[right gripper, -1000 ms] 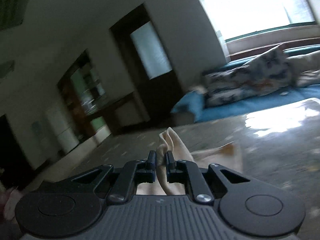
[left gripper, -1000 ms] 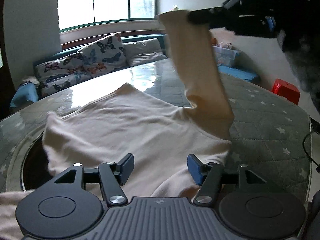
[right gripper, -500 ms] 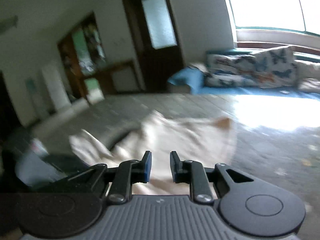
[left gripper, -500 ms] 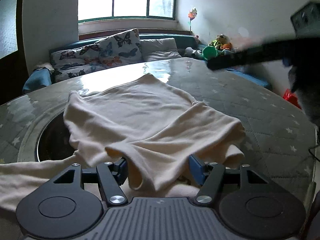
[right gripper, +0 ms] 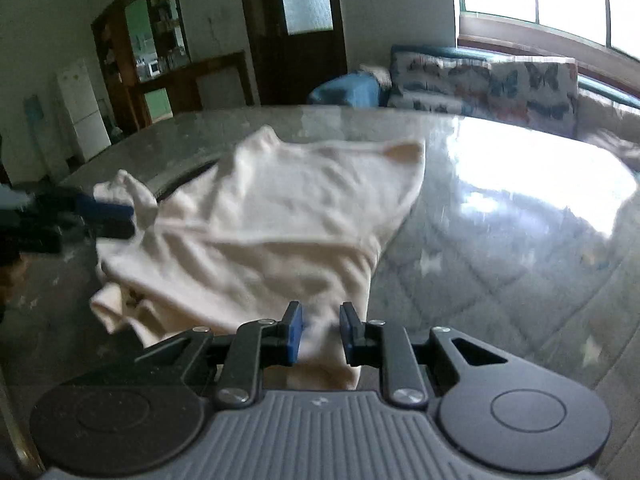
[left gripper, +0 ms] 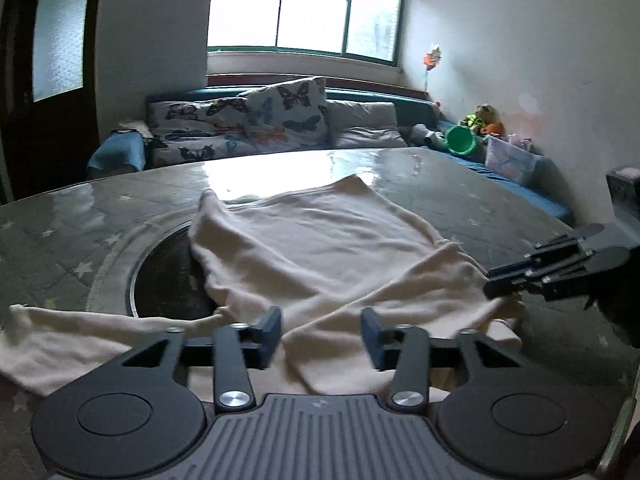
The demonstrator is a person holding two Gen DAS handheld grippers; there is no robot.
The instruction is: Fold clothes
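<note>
With the left gripper (left gripper: 320, 336) closing on the shirt (left gripper: 320, 248) near the table's (left gripper: 460, 184) near edge and the right gripper (right gripper: 320, 332) slightly open, empty, fold the sleeve in flat.

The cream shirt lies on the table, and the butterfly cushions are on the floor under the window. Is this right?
Not quite. The shirt does lie on the table, but the butterfly cushions are on the sofa under the window, not on the floor. The left wrist view shows it.
</note>
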